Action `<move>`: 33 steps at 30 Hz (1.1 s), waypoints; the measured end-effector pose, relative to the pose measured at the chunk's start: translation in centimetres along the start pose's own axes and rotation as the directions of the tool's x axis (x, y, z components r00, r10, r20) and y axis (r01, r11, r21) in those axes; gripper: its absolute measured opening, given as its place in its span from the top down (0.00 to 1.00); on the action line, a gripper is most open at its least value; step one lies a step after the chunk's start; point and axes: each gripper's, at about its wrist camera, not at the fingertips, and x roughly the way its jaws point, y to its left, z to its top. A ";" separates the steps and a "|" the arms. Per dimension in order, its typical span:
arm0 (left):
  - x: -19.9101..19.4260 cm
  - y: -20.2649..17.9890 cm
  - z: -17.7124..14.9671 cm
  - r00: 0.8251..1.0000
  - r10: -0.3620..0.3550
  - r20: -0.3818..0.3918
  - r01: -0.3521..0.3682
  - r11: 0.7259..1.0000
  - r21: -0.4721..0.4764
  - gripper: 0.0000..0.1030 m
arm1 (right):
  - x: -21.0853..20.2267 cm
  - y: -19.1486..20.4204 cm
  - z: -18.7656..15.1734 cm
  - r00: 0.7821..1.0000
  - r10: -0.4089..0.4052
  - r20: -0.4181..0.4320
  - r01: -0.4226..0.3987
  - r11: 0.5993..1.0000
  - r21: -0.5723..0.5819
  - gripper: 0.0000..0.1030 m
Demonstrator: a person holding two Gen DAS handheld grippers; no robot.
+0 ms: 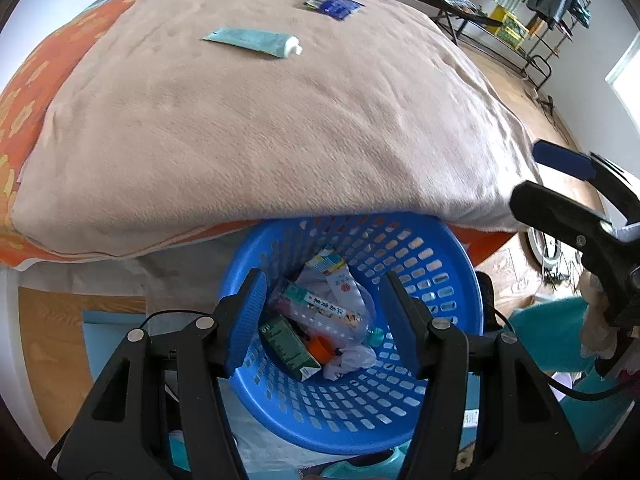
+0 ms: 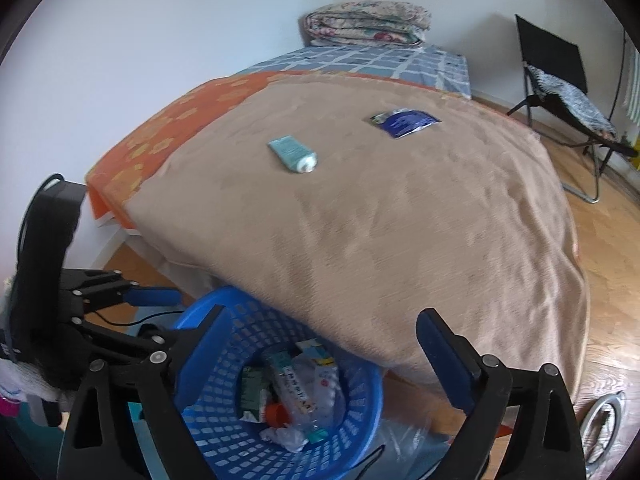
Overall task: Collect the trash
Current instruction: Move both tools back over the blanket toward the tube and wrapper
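Note:
A blue plastic basket (image 1: 448,300) (image 2: 352,432) stands on the floor against the bed's near edge and holds several pieces of trash: cartons, a tube, a bottle, crumpled paper. My left gripper (image 1: 324,320) hangs open and empty right over the basket. My right gripper (image 2: 324,356) is open and empty, above the basket's far rim and the blanket's edge; it also shows in the left wrist view (image 1: 560,176). A teal tube (image 1: 252,42) (image 2: 294,155) and a dark blue wrapper (image 1: 336,6) (image 2: 404,122) lie on the tan blanket (image 1: 260,140) (image 2: 380,220).
The bed has an orange sheet (image 2: 160,136), a checked cover (image 2: 360,64) and a folded quilt (image 2: 366,24) at the far end. A black folding chair (image 2: 560,80) and a clothes rack (image 1: 532,8) stand on the wooden floor to the right.

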 end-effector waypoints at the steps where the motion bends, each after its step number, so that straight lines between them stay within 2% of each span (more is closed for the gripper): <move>1: -0.1 0.2 0.2 1.000 0.002 0.003 -0.002 1.000 -0.009 0.41 | -0.1 0.0 0.2 1.000 -0.023 0.006 0.023 1.000 -0.002 0.07; 5: -0.4 1.1 1.5 1.000 0.012 0.016 -0.012 0.999 -0.048 0.41 | -0.5 0.0 0.9 0.997 -0.074 0.025 0.074 0.997 -0.021 0.03; 10: -1.0 1.8 3.4 0.999 0.032 0.039 -0.029 0.997 -0.072 0.41 | -0.7 -0.4 1.7 0.995 -0.092 0.033 0.093 0.995 -0.027 0.03; 16: -1.4 3.2 6.2 0.998 0.028 0.051 -0.022 0.992 -0.125 0.41 | -0.7 -1.6 2.6 0.996 -0.088 0.022 0.088 0.996 0.010 0.02; 21: -1.0 3.7 8.4 0.999 0.023 0.043 -0.017 0.991 -0.131 0.41 | -0.4 -2.9 3.8 0.996 -0.092 0.014 0.091 0.995 0.043 0.00; 26: -0.3 4.2 10.3 0.999 0.010 0.034 -0.004 0.987 -0.160 0.41 | 0.7 -4.9 5.0 0.998 -0.055 -0.008 0.056 0.995 0.084 0.00; 31: 0.9 4.9 12.4 1.000 0.005 0.019 -0.001 0.983 -0.185 0.41 | 1.5 -6.6 6.5 0.991 -0.126 0.051 0.126 0.992 0.016 0.00; 33: 1.6 5.1 13.2 1.000 0.000 0.012 0.002 0.980 -0.199 0.41 | 2.0 -7.5 7.4 0.991 -0.123 0.047 0.122 0.992 0.022 0.00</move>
